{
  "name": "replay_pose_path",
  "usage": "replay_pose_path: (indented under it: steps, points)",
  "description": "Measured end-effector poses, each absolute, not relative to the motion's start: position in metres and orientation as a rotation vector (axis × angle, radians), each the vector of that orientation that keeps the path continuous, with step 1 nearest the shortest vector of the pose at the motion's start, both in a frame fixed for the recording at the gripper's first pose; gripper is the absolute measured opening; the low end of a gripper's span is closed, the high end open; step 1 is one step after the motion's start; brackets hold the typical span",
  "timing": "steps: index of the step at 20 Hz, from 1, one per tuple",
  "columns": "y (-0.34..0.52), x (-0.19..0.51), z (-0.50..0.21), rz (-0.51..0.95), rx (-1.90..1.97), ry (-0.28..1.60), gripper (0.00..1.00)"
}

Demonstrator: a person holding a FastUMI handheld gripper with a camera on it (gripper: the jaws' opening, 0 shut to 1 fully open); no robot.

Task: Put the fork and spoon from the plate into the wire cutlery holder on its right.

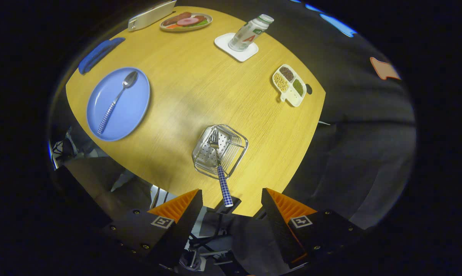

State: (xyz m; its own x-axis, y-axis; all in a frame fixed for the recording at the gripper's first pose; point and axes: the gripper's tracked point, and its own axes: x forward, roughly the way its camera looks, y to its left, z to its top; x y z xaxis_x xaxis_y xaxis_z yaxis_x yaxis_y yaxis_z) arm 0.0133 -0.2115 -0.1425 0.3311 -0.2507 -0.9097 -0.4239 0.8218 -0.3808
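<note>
Wooden table (200,96), fork (220,168) in holder (235,147) (gripper (231,207) open)

fork (220,168) in holder (235,147); spoon (116,100) on plate (135,111)

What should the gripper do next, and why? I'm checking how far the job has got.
Probably swing the gripper toward the plate to fetch the spoon. Its fingers stand open and hold nothing, the fork already leans in the holder just ahead of them, and the spoon lies on the plate.
</note>
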Motion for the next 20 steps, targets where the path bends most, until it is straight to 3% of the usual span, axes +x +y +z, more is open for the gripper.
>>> replay_pose_path:
  steps: [8, 20]
  points:
    - [-0.153, -0.004, -0.123, 0.016, -0.362, 0.979, 0.95]
    - [-0.063, -0.007, -0.109, 0.029, -0.086, 0.681, 0.95]
